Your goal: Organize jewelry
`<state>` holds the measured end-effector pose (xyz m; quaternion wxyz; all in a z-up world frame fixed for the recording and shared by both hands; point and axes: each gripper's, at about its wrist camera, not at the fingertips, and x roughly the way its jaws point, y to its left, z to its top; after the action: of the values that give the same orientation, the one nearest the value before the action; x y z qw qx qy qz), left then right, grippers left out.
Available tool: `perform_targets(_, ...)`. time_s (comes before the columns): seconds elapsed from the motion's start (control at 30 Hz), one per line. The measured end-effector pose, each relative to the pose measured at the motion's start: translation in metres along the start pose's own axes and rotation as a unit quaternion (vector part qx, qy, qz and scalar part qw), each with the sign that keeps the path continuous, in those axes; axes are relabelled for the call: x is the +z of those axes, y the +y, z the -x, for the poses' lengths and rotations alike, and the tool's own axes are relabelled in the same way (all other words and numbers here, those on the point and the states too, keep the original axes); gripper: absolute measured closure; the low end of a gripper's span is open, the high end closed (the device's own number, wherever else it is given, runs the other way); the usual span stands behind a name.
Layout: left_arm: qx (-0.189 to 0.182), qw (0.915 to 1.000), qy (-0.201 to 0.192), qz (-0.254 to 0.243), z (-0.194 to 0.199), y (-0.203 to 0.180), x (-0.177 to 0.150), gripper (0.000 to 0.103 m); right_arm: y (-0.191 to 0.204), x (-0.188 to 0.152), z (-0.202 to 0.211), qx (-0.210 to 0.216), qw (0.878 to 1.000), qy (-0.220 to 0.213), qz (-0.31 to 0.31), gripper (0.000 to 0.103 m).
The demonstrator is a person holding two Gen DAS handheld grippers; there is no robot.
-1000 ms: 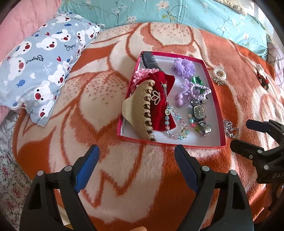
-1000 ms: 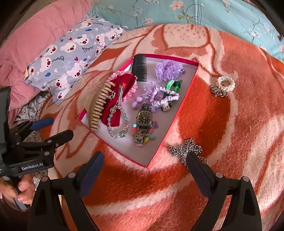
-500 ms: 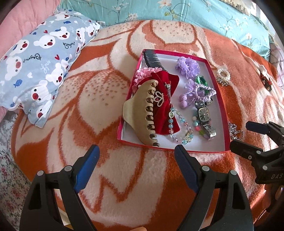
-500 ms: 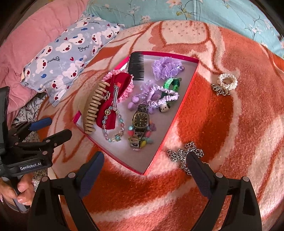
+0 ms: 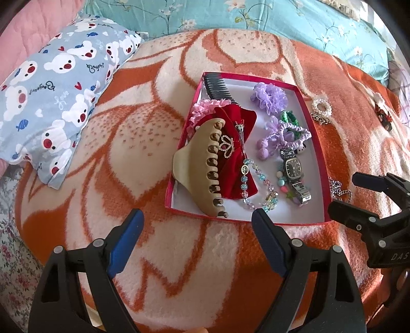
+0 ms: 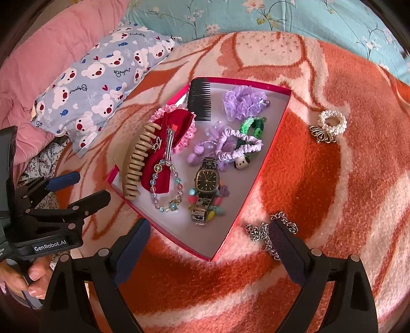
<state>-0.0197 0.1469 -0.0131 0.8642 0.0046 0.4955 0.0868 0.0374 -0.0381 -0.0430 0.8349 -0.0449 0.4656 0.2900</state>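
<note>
A red-rimmed box (image 5: 325,164) (image 6: 271,151) on the orange blanket holds a beige claw clip (image 5: 202,169), a red bow (image 6: 166,156), a black comb (image 6: 200,102), purple scrunchies (image 6: 242,102), a bead bracelet (image 5: 258,189) and a wristwatch (image 6: 207,179). Outside the box lie a silver chain (image 6: 258,233), a pearl ring with butterfly charm (image 6: 329,125) and a small red clip (image 5: 383,116). My left gripper (image 5: 196,240) hovers open before the box's near edge. My right gripper (image 6: 210,252) is open over the box's corner, its right finger above the chain.
A bear-print pillow (image 5: 51,89) and pink quilt (image 6: 38,64) lie to the left, a teal floral cover (image 5: 256,23) behind. A hand (image 6: 25,279) holds the left gripper. The blanket falls off at the bed's left edge.
Both grippers have crept forward toward the box, so it sits lower and larger in view. The right gripper's finger now overlaps the chain. Both stay open.
</note>
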Motion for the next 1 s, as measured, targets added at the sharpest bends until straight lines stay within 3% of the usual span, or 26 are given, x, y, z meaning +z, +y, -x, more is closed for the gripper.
perform_targets(1.0,0.007,0.9999,-0.01,-0.006,0.0023,-0.0007,0.0056,0.016,-0.0039,0.0046,0.0035,0.003,1.0,-0.008,-0.006,0.008)
